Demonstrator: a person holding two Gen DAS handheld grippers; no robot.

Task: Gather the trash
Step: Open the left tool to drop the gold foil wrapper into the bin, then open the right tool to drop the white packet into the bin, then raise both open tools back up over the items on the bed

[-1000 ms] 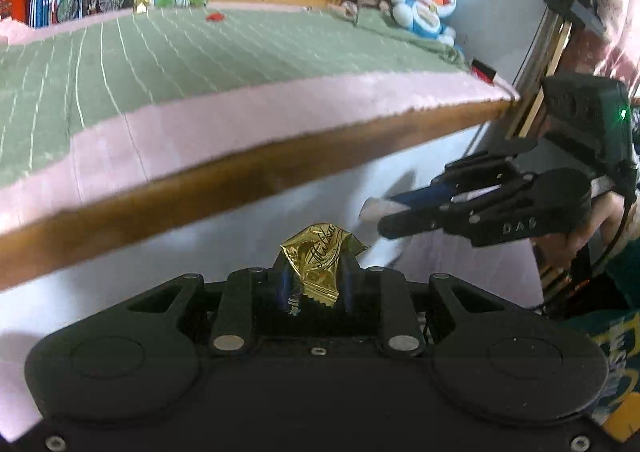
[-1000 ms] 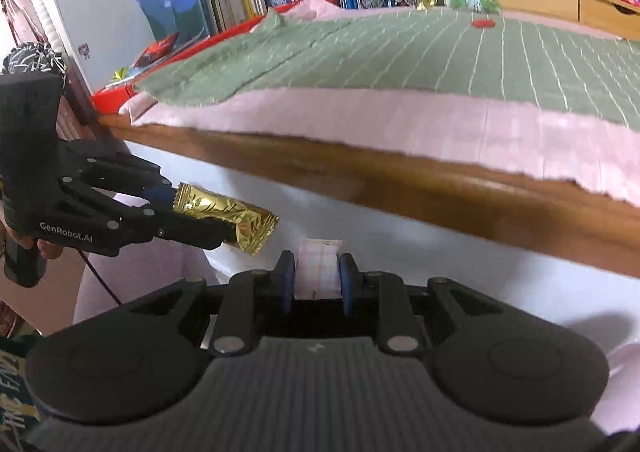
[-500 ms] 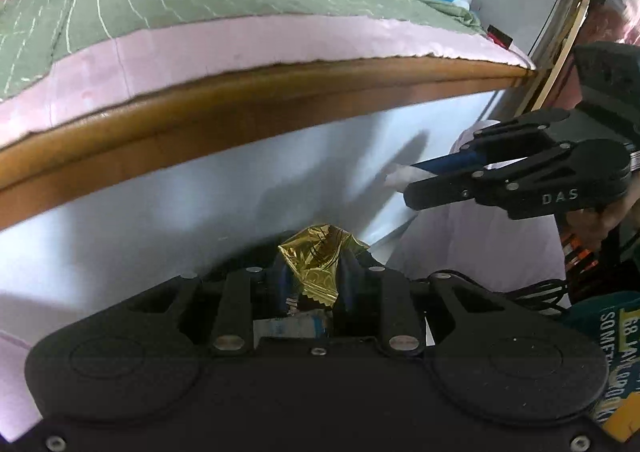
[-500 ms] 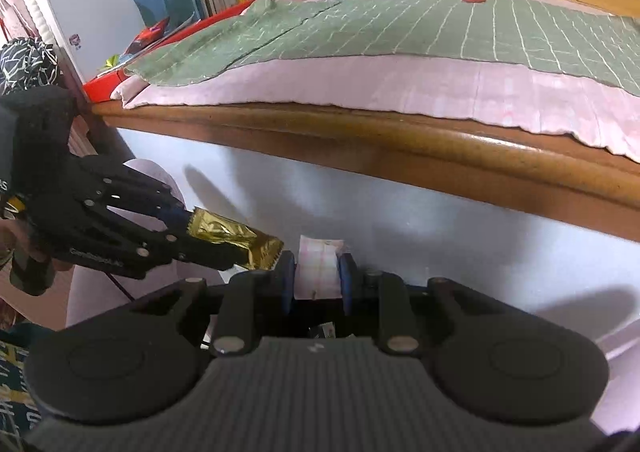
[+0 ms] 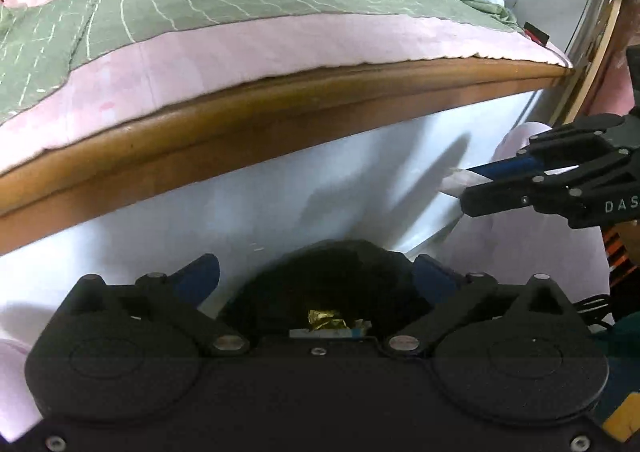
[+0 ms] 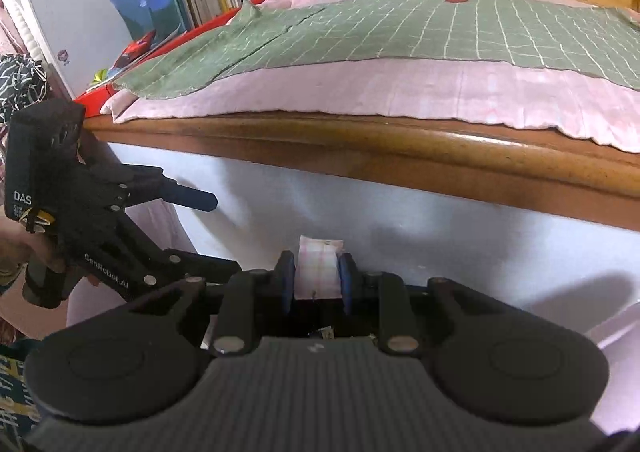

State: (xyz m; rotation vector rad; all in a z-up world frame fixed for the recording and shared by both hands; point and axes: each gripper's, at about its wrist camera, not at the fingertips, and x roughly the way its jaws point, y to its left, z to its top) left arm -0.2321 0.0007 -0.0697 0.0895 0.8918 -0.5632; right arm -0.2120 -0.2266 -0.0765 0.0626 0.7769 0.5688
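From the left wrist view, the left gripper (image 5: pixel 316 280) pointed low toward the white bed side (image 5: pixel 280 203), its jaws spread wide apart. A gold wrapper (image 5: pixel 325 319) lay below in a dark bin (image 5: pixel 340 264). From the right wrist view, the right gripper (image 6: pixel 316 280) was level, jaws clamped on a pink checked wrapper (image 6: pixel 319 266), and a hand (image 6: pixel 16 252) gripped the left gripper's handle at left.

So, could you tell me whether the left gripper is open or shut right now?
Open. The left gripper has its blue-tipped fingers spread wide, and the gold wrapper lies loose below them in a dark bin.
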